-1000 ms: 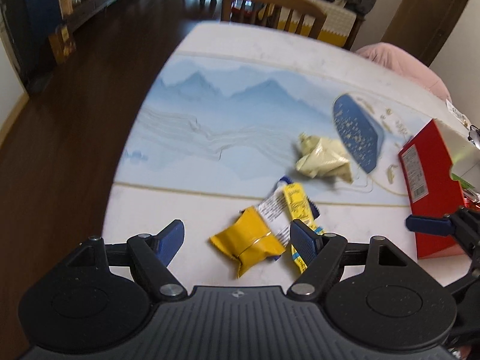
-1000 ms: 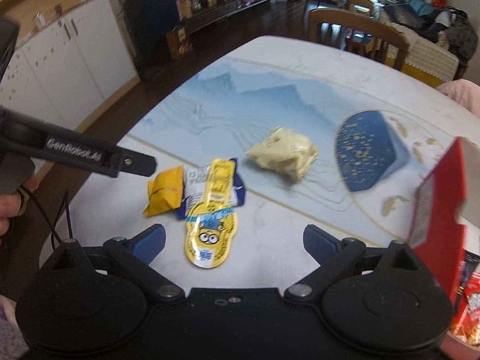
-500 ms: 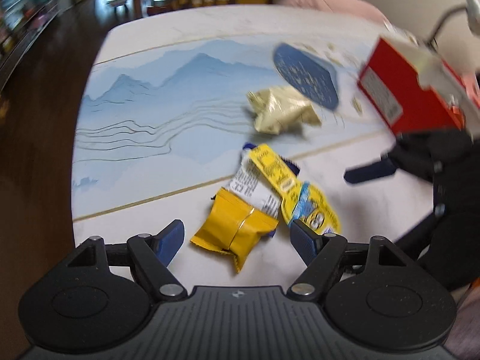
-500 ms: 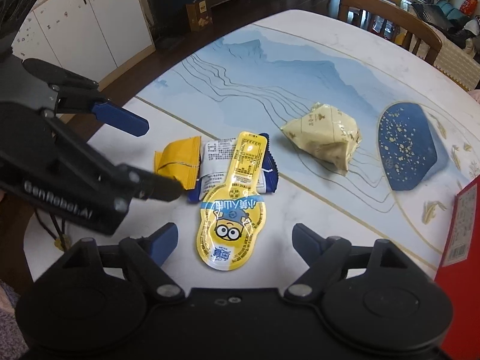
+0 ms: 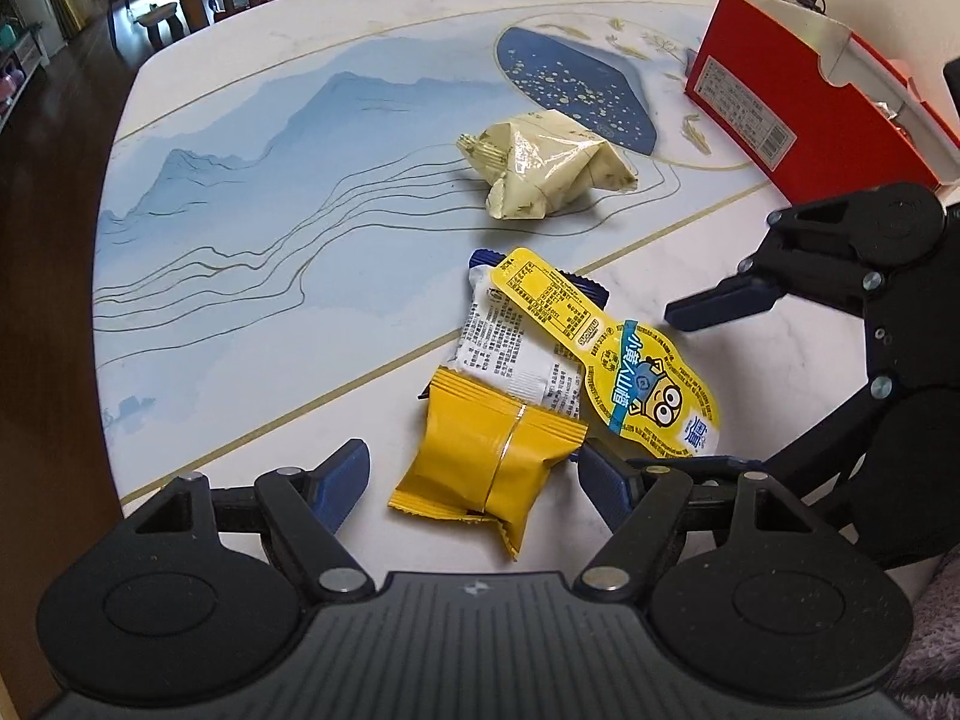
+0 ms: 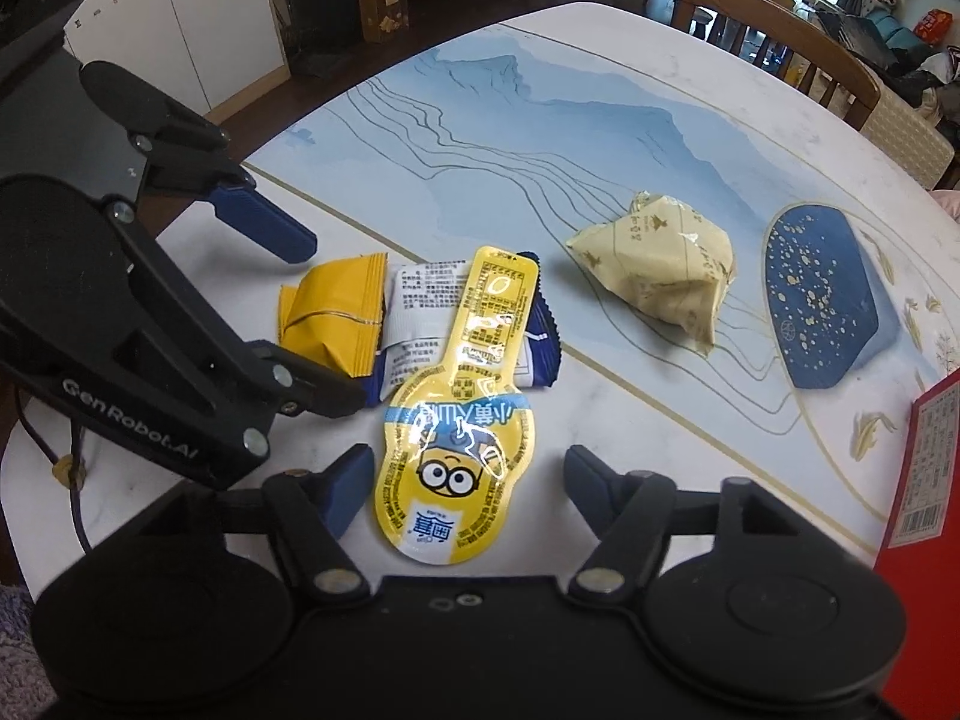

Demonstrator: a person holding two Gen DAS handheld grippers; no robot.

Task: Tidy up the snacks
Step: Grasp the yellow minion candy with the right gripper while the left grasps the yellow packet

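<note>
Table (image 5: pixel 252 192) w/ blue mountain print is carrying red box (image 5: pixel 774 114) at 2 o'clock. Left gripper (image 5: pixel 474 480) is straddling yellow packet (image 5: pixel 492 456), jaws wide, not pressing. Right gripper (image 6: pixel 462 480) jaws, just closing, are flanking minion pouch (image 6: pixel 456 444) at 6 o'clock, gaps showing.

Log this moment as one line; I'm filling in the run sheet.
left hand-held gripper: open around yellow packet | right hand-held gripper: closing around cartoon pouch, no contact yet | red box: waiting
</note>
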